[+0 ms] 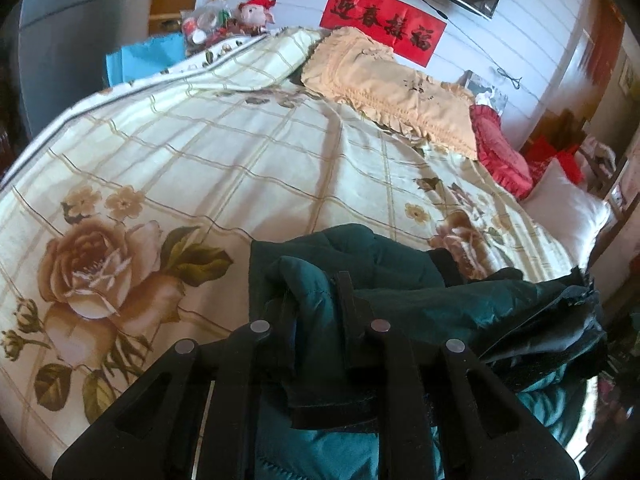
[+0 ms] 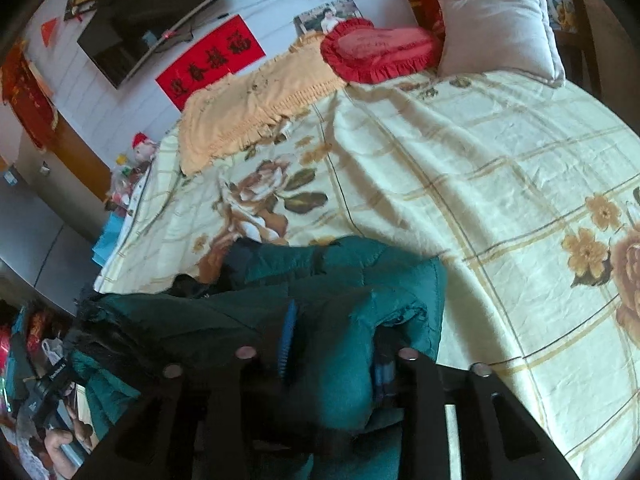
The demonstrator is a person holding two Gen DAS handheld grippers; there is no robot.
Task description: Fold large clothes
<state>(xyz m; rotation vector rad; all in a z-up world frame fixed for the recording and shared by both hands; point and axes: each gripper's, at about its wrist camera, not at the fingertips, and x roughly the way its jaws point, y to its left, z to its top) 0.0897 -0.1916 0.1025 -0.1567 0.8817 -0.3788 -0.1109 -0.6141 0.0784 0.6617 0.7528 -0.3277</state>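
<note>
A dark teal padded jacket (image 1: 360, 264) with black trim is bunched up at the near edge of the bed. My left gripper (image 1: 316, 300) is shut on a fold of the jacket, with fabric draped between and over its fingers. In the right wrist view the same jacket (image 2: 360, 280) is bunched in front of the camera. My right gripper (image 2: 332, 332) is shut on another part of it, with cloth wrapped between its fingers. The jacket hangs between the two grippers, partly lifted off the floral bedspread (image 1: 240, 152).
The bed carries a cream rose-patterned bedspread (image 2: 480, 168), an orange frilled pillow (image 1: 392, 84), a red frilled cushion (image 2: 380, 50) and a white pillow (image 2: 500, 28) by the wall. A stuffed toy (image 1: 258, 10) and clutter sit at the far corner. A TV (image 2: 152, 12) hangs on the wall.
</note>
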